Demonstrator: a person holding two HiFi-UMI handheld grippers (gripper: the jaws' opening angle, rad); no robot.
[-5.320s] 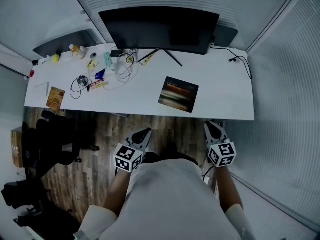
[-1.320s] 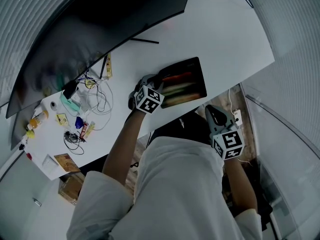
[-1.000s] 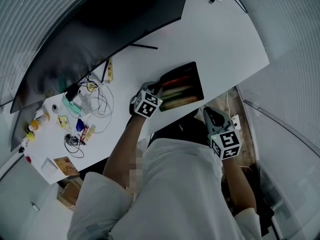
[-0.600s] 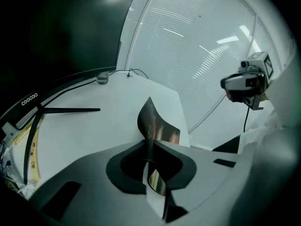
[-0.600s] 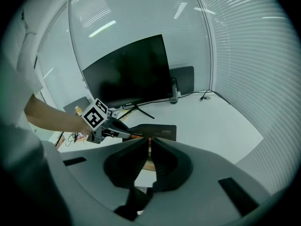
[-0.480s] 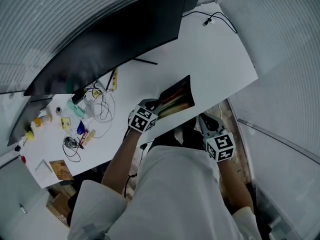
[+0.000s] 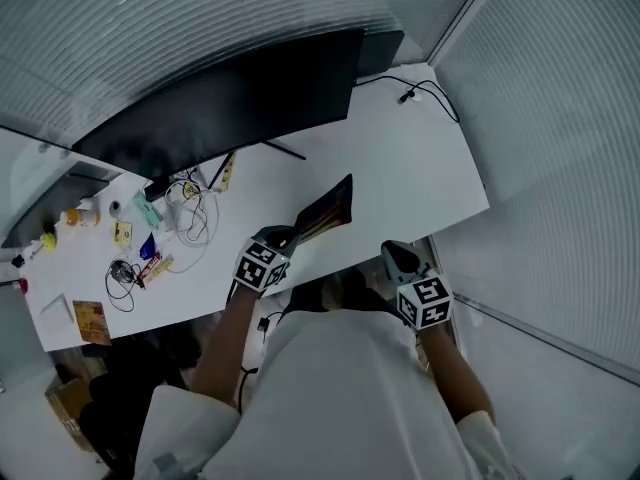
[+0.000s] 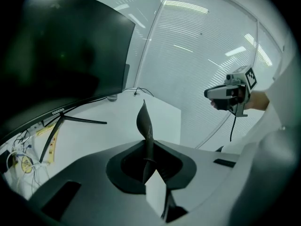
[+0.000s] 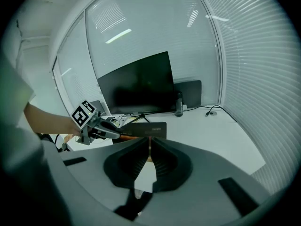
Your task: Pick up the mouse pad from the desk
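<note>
Left gripper (image 7: pixel 280 246), jaws just tightened, pinches one edge of the mouse pad (image 7: pixel 326 208), which hangs tilted above the desk (image 7: pixel 400 168); such a thin edge grip could let the floppy pad slip out.

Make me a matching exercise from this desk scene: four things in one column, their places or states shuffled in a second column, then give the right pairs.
Things:
1. mouse pad
2. monitor
3. right gripper
4. cables

Places or states:
A. shut on nothing, off the near edge of the desk
B. lying toward the desk's left end
C. pinched in the left gripper, clear of the desk
D. standing at the back of the desk

Pairs: 1-C, 2-D, 3-A, 4-B
</note>
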